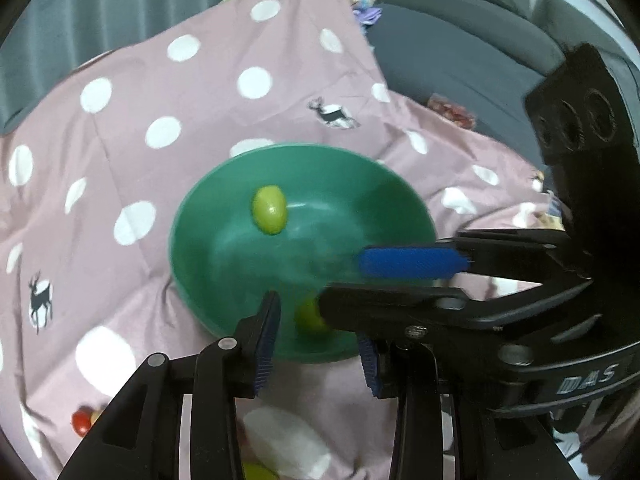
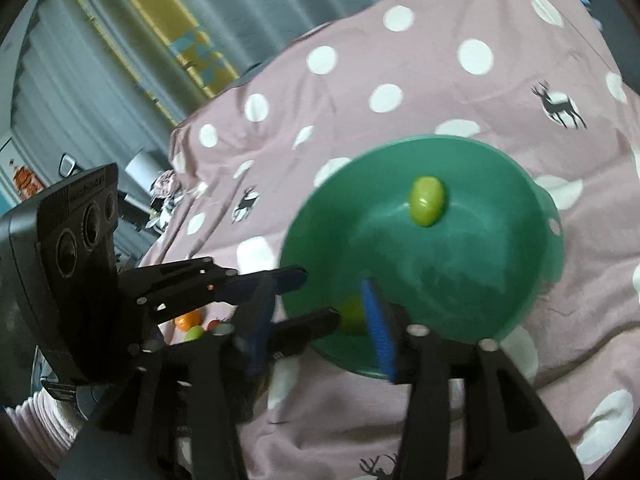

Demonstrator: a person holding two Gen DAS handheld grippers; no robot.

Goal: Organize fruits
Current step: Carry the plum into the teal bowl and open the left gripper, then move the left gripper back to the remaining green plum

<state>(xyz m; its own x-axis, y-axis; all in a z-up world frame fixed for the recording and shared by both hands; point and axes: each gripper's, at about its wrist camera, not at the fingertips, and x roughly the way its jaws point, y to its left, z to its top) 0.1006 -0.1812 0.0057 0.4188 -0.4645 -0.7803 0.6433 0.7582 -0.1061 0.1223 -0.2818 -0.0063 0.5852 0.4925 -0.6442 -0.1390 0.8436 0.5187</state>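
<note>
Left gripper (image 1: 316, 336): jaws narrowly apart, empty. Right gripper (image 2: 316, 332): jaws wider apart, gripping nothing. Both poised over near rim of bowl (image 1: 280, 150) on dotted cloth (image 1: 120, 128). Green fruit (image 1: 270, 210) toward far side of bowl, long axis pointing away from jaws. Second fruit (image 1: 310, 316) just inside near rim. Loose fruits (image 2: 188, 320) toward cloth's near left edge, closer to left gripper: probably next pick

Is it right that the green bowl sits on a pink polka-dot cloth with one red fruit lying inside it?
Not quite. The fruit lying in the green bowl is yellow-green, not red, as the right wrist view shows. The bowl does sit on the pink polka-dot cloth.
</note>
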